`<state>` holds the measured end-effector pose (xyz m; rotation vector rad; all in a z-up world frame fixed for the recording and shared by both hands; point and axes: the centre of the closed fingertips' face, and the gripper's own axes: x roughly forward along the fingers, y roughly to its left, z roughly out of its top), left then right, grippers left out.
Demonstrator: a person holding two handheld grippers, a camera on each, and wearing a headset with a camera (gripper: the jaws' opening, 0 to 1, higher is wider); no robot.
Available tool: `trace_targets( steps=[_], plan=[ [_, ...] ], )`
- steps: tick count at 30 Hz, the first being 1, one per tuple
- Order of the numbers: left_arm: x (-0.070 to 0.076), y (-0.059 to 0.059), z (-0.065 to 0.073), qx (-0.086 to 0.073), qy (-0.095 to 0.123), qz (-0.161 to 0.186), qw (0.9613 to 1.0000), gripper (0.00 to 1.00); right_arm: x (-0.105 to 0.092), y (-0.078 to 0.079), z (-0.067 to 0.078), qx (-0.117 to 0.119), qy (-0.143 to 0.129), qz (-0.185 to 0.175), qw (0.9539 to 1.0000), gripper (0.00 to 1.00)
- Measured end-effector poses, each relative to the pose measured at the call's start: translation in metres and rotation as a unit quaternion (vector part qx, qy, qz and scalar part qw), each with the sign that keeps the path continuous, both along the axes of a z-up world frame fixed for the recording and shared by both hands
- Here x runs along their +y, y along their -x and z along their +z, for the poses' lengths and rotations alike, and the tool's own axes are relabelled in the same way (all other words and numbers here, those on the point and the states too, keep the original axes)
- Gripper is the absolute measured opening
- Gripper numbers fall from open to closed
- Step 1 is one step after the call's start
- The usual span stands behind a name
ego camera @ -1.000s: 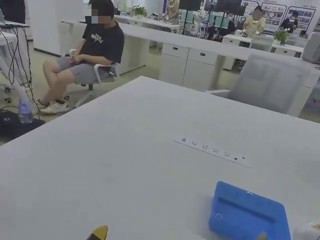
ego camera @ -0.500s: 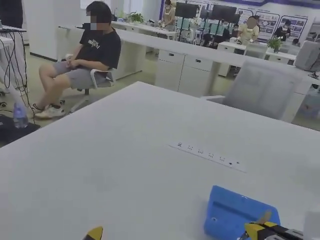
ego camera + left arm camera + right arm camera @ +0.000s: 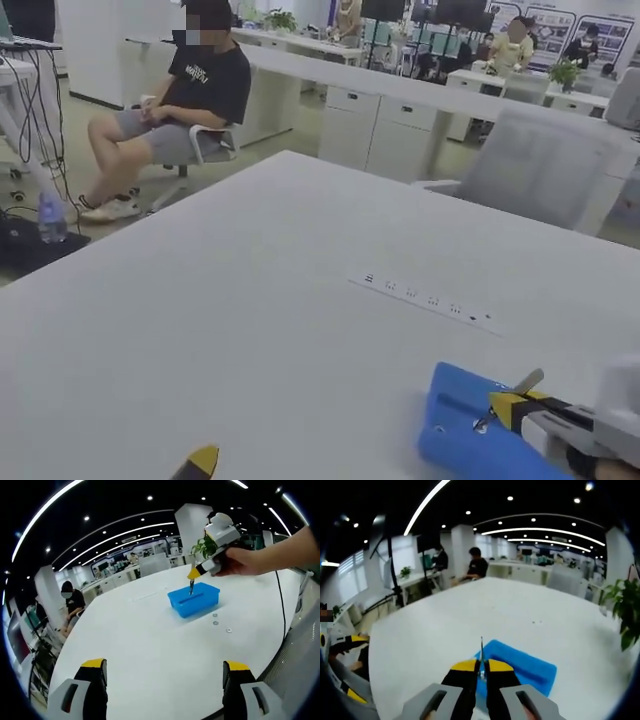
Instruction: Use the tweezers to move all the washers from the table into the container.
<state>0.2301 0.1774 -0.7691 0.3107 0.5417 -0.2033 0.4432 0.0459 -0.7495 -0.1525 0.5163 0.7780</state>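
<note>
The right claw clamps the tweezers over the blue container while the left claw gapes wide, empty, and three washers lie on the worktop.

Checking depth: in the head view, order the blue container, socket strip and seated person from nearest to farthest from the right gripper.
1. Blue container, directly under the right gripper.
2. Socket strip, mid-table beyond it.
3. Seated person, far left, off the table.

matt table, plastic container, metal tweezers
</note>
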Motion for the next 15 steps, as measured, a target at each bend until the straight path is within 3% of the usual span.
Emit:
trace_targets(
  steps=[8, 15],
  plan=[
    [-0.004, 0.000, 0.001, -0.001, 0.009, -0.007, 0.9999, 0.99, 0.005, -0.012, -0.028, 0.016, 0.020, 0.007, 0.9996, 0.02],
    [-0.003, 0.000, -0.003, 0.008, 0.001, -0.006, 0.9999, 0.99, 0.011, -0.014, -0.050, 0.039, 0.035, 0.010, 0.9986, 0.02]
  ],
)
